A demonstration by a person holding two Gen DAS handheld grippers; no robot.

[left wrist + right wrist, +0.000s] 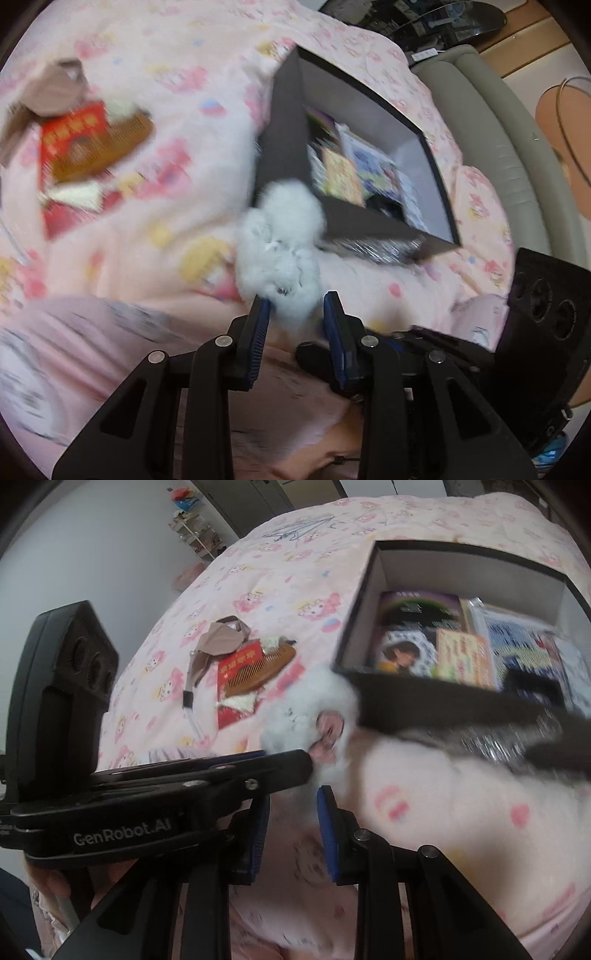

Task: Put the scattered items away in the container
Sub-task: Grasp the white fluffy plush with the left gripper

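Observation:
A white fluffy plush toy (280, 236) with a pink face (328, 731) hangs above the pink bedspread, just in front of the near wall of the black box (369, 85). My left gripper (297, 302) is shut on the toy's lower end. In the right wrist view it reaches in from the left (306, 764). My right gripper (295, 794) sits right beneath, jaws drawn in, with white fur at its fingertips. The black box (461, 550) stands open with several books and cards inside.
A wooden comb (258, 668), a red packet (236, 661) and a brown pouch (221, 638) lie in a heap on the bedspread left of the box. A silver foil item (480, 738) lies against the box's near wall. A grey padded bed edge (498, 147) runs along the right.

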